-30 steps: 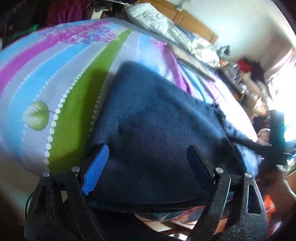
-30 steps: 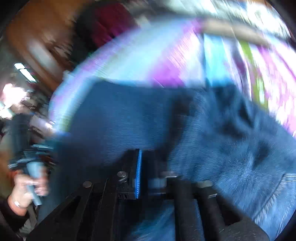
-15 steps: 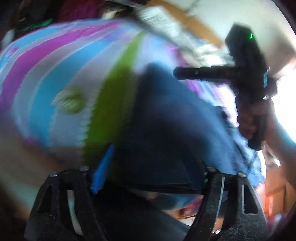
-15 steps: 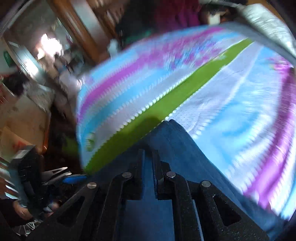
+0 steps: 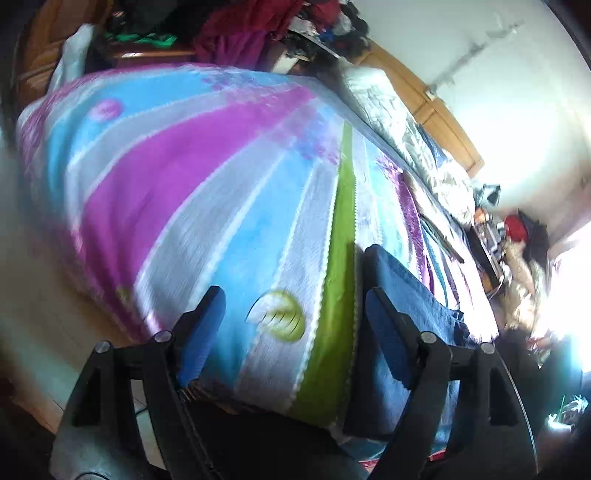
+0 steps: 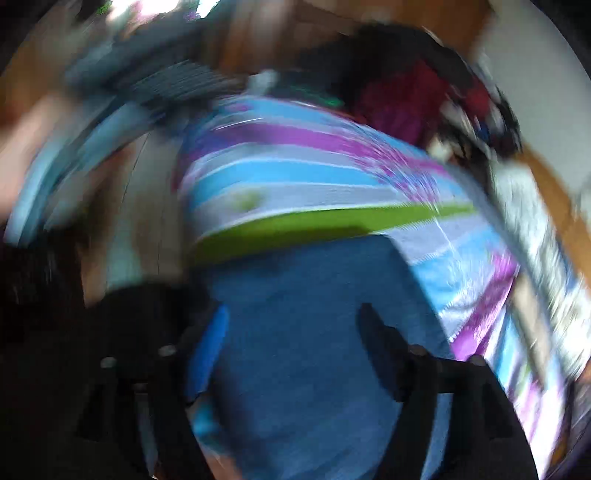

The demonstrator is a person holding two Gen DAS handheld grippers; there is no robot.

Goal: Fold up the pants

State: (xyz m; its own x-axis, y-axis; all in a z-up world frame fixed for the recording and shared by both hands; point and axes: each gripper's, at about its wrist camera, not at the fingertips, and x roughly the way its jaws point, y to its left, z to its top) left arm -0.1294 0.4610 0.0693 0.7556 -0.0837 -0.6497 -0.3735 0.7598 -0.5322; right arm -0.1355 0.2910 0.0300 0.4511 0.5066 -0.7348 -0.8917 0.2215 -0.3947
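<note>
Pants (image 6: 314, 332) lying folded on bed (image 5: 221, 184) near its edge. Left gripper (image 5: 295, 325) released, off to the pile's side; right gripper (image 6: 291, 343) released above it, probably clearing after a fold.

I am working in a home bedroom — striped bedspread (image 5: 229, 177), wooden headboard (image 5: 439, 107), heaped clothes (image 5: 243, 33) showing it.
</note>
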